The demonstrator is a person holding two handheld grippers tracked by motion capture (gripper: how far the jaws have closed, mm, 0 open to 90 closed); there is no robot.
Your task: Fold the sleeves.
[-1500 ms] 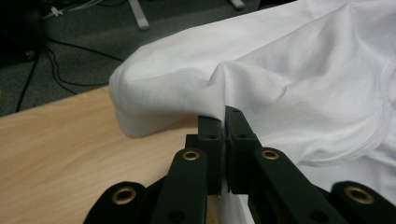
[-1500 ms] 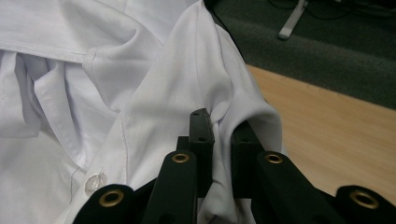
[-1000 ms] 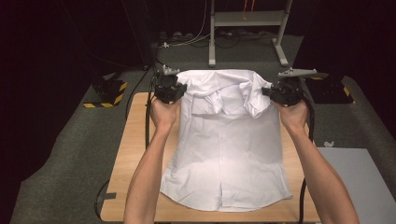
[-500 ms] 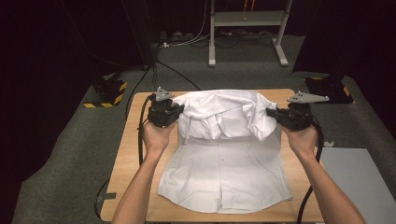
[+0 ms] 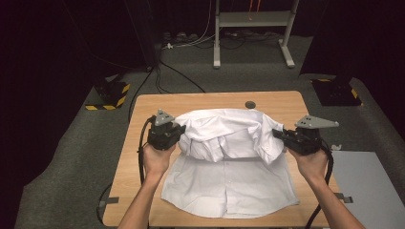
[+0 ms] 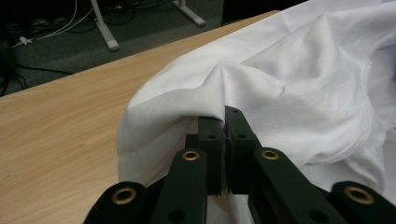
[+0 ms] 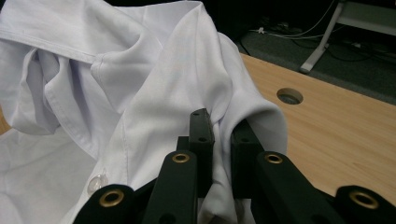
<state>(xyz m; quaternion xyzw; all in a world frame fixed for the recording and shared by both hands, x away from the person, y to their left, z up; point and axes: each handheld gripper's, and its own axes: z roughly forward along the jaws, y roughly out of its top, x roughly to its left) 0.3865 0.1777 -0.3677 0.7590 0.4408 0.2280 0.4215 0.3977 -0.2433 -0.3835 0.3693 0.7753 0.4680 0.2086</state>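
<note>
Both tongs, left (image 5: 177,135) and right (image 5: 282,137), each clamped on the white shirt (image 5: 229,186), have drawn its top half from the surface's (image 5: 143,107) far edge toward the near hem, so the fold is nearly laid.

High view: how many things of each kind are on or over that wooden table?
White cotton button-up shirt: 1
Black two-jaw claws, left claw and right claw, each clamped on the shirt: 2
Round hole in the tabletop: 1
Total: 4

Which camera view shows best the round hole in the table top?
The right gripper view: the hole lies large and sharp on the wood beyond the white shirt. The high view shows it small, as a dark dot behind the shirt.
</note>
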